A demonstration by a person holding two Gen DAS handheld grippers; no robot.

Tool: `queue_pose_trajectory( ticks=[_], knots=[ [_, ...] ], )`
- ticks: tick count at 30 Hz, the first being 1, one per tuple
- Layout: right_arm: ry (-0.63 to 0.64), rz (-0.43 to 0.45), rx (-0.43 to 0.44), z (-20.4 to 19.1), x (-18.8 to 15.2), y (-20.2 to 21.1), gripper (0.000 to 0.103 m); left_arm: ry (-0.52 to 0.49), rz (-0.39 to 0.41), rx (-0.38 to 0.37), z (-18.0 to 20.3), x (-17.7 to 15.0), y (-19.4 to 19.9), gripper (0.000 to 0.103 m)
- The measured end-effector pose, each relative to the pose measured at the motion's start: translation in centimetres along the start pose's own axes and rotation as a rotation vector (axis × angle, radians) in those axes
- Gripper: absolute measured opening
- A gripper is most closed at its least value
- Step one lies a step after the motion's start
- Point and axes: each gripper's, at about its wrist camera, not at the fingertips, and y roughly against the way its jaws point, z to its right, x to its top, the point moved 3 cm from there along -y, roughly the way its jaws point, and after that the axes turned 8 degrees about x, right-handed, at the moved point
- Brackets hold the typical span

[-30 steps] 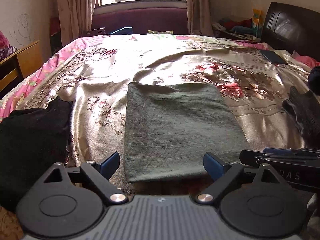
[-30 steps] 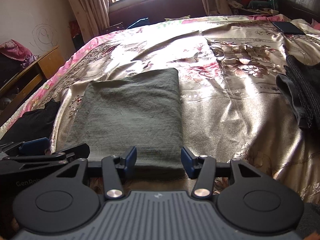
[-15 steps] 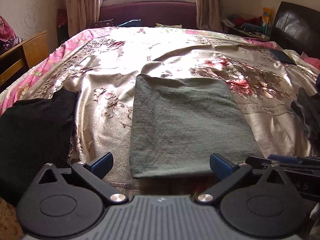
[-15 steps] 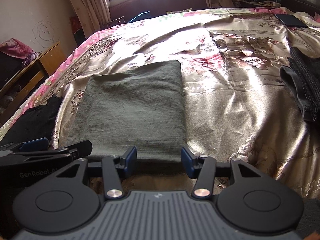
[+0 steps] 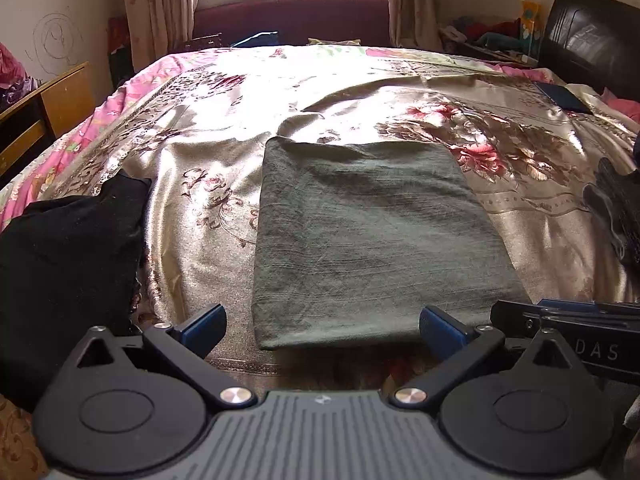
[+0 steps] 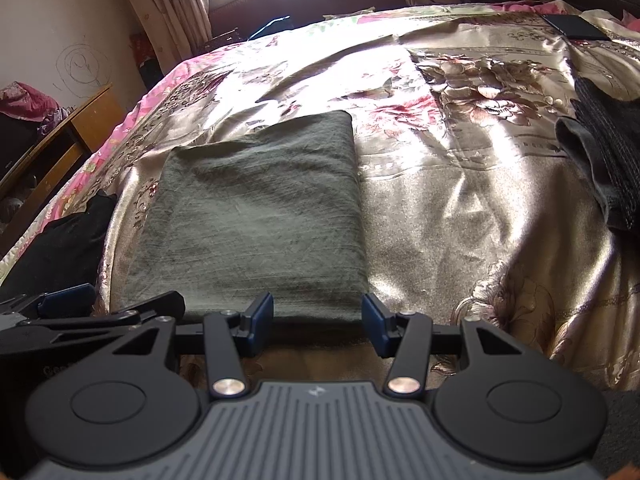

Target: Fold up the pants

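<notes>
The grey-green pants [image 5: 368, 236] [image 6: 256, 216] lie folded into a flat rectangle on the shiny floral bedspread [image 5: 208, 148] [image 6: 460, 208]. My left gripper [image 5: 322, 330] hovers at the fold's near edge, jaws wide apart, nothing between the blue pads. My right gripper [image 6: 317, 322] hangs at the near right corner of the fold, jaws partly apart and empty. Each gripper shows at the edge of the other's view: the right gripper [image 5: 568, 320] low on the right, the left gripper [image 6: 80, 312] low on the left.
A heap of black clothing [image 5: 68, 264] [image 6: 68, 240] lies left of the pants. Dark grey garments [image 6: 604, 160] [image 5: 616, 208] are stacked at the right. A dark flat item [image 5: 564, 98] rests near the headboard [image 5: 592, 40]. A wooden desk [image 5: 48, 108] stands left of the bed.
Both views have shifted slightly, so the pants sit a little further right and lower in the left view. The pants lie unchanged and neither gripper's jaws have moved.
</notes>
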Motion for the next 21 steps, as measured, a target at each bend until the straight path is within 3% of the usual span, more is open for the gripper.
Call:
queue_pose_trajectory(
  ticks=[21],
  knots=[
    [0.004,-0.012,-0.007,-0.04,-0.10,-0.28,0.050,0.001,-0.008,-0.004,-0.13,-0.18,-0.18,0.103]
  ],
)
